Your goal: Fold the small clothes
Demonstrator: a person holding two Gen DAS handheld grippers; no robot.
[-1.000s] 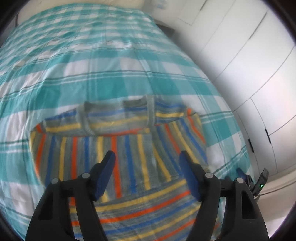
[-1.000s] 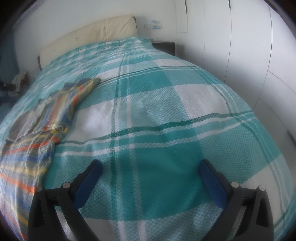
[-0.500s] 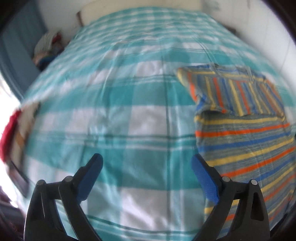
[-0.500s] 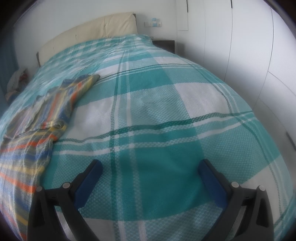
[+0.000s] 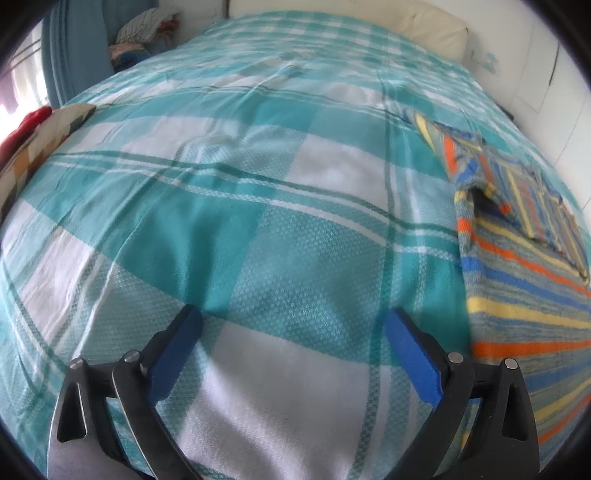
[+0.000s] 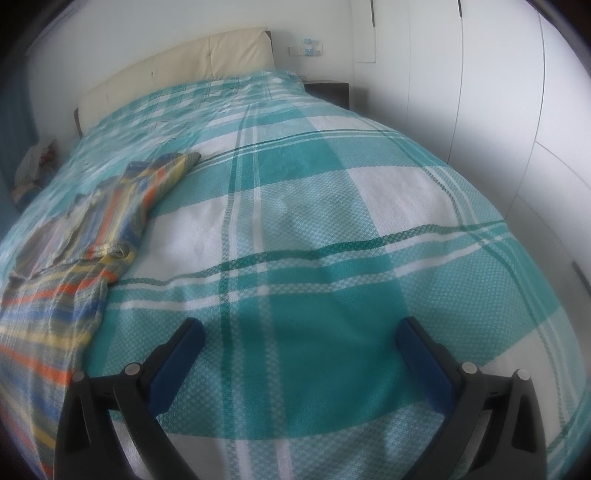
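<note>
A small striped sweater (image 5: 517,266), grey with orange, blue and yellow bands, lies partly folded on the bed, its top part turned over the body. It sits at the right edge of the left wrist view and at the left of the right wrist view (image 6: 74,258). My left gripper (image 5: 293,332) is open and empty over bare bedspread, left of the sweater. My right gripper (image 6: 301,338) is open and empty over bare bedspread, right of the sweater.
The bed carries a teal and white checked bedspread (image 5: 258,184) with a cream headboard (image 6: 177,62). A pile of clothes (image 5: 144,33) lies by a blue curtain at the far left. A patterned cushion (image 5: 33,140) sits at the left bed edge. White wardrobe doors (image 6: 498,92) stand at the right.
My left gripper has swung left off the sweater, from above it to bare bedspread, and its jaws stand wider. My right gripper has hardly moved.
</note>
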